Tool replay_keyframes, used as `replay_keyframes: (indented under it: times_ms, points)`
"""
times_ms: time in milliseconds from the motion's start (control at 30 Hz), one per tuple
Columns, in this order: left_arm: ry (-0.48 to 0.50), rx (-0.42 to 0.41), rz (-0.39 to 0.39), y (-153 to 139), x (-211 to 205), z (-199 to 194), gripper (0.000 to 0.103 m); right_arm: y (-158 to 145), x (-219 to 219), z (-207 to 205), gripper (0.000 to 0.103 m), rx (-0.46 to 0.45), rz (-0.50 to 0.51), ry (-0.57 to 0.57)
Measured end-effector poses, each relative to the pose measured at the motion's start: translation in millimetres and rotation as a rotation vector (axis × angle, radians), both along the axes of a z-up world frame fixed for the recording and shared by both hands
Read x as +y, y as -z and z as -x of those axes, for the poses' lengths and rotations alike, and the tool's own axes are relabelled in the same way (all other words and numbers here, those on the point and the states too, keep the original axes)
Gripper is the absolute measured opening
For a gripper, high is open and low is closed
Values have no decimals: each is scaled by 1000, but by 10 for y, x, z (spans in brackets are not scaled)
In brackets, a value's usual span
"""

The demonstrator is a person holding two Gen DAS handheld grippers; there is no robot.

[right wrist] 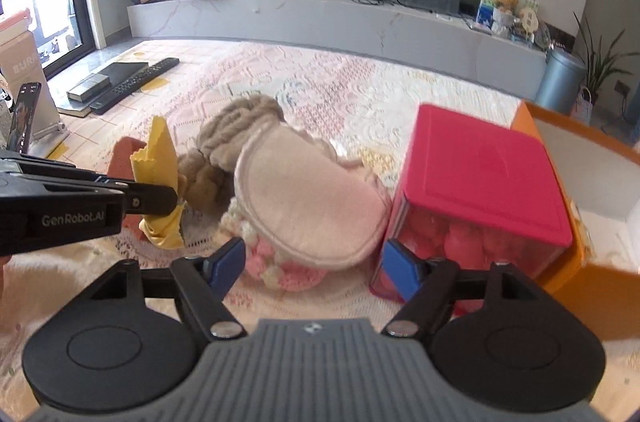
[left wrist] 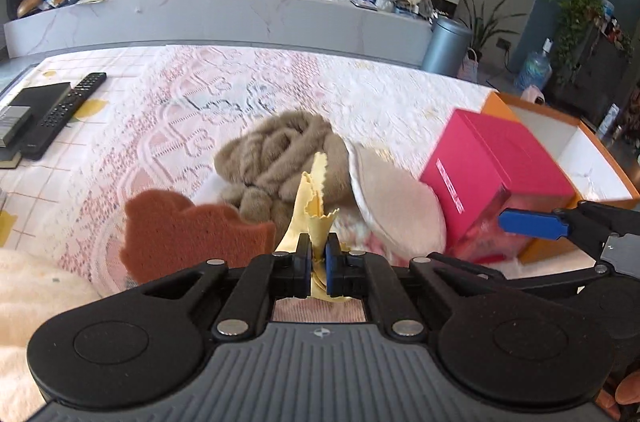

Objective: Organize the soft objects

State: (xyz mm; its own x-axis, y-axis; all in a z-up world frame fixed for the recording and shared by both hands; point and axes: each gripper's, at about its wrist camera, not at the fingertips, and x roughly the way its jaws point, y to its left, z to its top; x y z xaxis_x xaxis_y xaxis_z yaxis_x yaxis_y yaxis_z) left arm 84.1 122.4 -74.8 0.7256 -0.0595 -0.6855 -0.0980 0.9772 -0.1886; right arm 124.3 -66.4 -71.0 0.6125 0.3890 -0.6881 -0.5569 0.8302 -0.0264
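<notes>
- The left gripper has its 2 blue-padded jaws pressed together on 1 thin yellow cloth with zigzag-cut edges; the cloth stands up in a crumpled peak above the pads and a little of it hangs below them.
- In the right wrist view the same yellow cloth sticks out above and below the left gripper's black finger, lifted over the table.
- The right gripper has its 2 blue pads spread wide apart, holding nothing; the left pad is just beside the pink-and-white crocheted piece, the right pad is just in front of the red box.
- Just beyond the left gripper lies 1 rust-brown sponge with a scalloped edge, resting on the pink-and-white lace tablecloth.
- Behind the cloth sits 1 tan fluffy knotted plush bundle, touching 1 beige oval soft pad with a stitched rim, which leans on the crocheted piece.
- To the right stands 1 red-lidded translucent box, with pink shapes showing through its wall.
- Touching it on the far right is 1 open orange cardboard box with a white inside.
- At the table's far left lie 1 black remote control and 1 flat black device.
- 1 cream fleecy fabric fills the near left corner.
</notes>
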Motion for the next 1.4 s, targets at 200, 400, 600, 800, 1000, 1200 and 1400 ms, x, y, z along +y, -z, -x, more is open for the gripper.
replay_keyframes:
  times_ms: [200, 400, 600, 800, 1000, 1200, 1400]
  points:
    - [-30, -12, 14, -1, 126, -143, 6, -17, 264, -183, 87, -39, 50, -64]
    - [-32, -11, 32, 76, 167, -169, 6, 115, 387, -438, 87, -14, 82, -86]
    - [-28, -6, 51, 130, 174, -164, 6, 154, 448, -480, 55, -5, 106, -127]
    - [-17, -6, 53, 151, 161, -156, 6, 185, 322, -579, 0, 81, 72, -94]
    - [-25, -10, 52, 150, 160, -148, 6, 23, 290, -455, 14, 44, 14, -101]
    - [-59, -10, 77, 159, 262, -162, 6, 80, 489, -395, 68, -16, 64, -143]
    - [-51, -14, 81, 169, 248, -164, 6, 225, 621, -512, 79, -21, 106, -150]
